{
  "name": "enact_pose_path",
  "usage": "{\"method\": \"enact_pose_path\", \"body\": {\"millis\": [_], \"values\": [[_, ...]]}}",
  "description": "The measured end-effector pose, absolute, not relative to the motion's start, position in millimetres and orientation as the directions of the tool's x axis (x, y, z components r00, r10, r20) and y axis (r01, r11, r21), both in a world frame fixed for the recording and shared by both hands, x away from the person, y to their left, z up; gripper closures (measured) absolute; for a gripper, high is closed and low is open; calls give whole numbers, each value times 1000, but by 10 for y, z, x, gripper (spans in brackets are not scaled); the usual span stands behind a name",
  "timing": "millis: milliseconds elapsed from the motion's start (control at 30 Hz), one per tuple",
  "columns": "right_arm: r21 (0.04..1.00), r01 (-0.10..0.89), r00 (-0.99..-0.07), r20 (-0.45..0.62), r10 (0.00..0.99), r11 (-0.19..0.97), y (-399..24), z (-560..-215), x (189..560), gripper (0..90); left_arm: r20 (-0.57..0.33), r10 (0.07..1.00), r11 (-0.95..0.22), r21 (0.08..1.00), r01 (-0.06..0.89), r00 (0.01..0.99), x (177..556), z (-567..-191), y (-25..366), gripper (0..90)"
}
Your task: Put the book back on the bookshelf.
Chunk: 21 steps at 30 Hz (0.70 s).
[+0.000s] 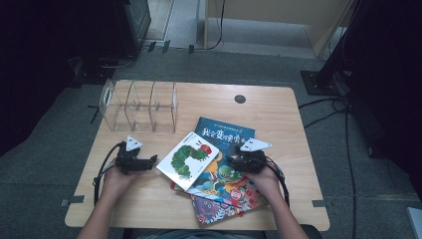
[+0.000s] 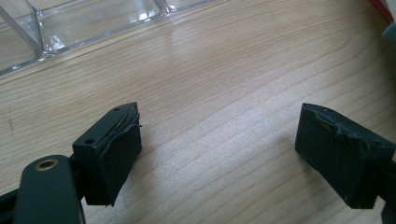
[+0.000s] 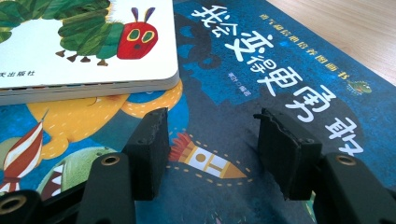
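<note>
The left gripper (image 2: 219,154) is held released over bare worktop (image 2: 224,79); the right gripper (image 3: 210,154), jaws parted and empty, is held above the blue book (image 3: 280,70).

Lab — equipment stands (image 1: 332,64), floor cables (image 1: 326,107)

The caterpillar book (image 1: 188,160) is lying over the blue book (image 1: 224,133), covering that book's near left corner, and in the right gripper view its left part is running off the picture's edge. Beneath the blue book a third book (image 1: 214,209) is showing just a strip, its cover too small to read. Left of the caterpillar book, the clear organizer (image 2: 56,28) is being cut off by the top edge in the left gripper view.
</note>
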State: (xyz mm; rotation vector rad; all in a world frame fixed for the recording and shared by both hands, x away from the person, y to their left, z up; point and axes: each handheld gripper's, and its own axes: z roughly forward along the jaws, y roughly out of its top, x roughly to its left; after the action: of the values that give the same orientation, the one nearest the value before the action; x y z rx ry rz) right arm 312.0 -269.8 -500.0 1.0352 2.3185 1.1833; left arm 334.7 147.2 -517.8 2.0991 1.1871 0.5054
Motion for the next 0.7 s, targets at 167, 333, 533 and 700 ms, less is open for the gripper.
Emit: {"method": "enact_pose_path", "body": {"millis": [167, 333, 533, 700], "values": [[802, 454, -677, 27, 736, 388, -2698, -5000, 3120, 432, 10, 860, -365, 710, 603, 509, 3347, -5178, 1469, 149], [802, 454, -676, 26, 737, 388, -2697, -4999, 3119, 432, 11, 857, -385, 677, 627, 515, 3371, -5121, 1443, 196], [795, 479, -663, 48, 747, 373, -2693, -4973, 3097, 520, -90, 815, -409, 612, 677, 573, 3429, -4960, 1422, 427], [781, 512, -666, 99, 739, 357, -2650, -4942, 3062, 590, -173, 793, -382, 606, 698, 584, 3451, -4807, 1400, 456]]}}
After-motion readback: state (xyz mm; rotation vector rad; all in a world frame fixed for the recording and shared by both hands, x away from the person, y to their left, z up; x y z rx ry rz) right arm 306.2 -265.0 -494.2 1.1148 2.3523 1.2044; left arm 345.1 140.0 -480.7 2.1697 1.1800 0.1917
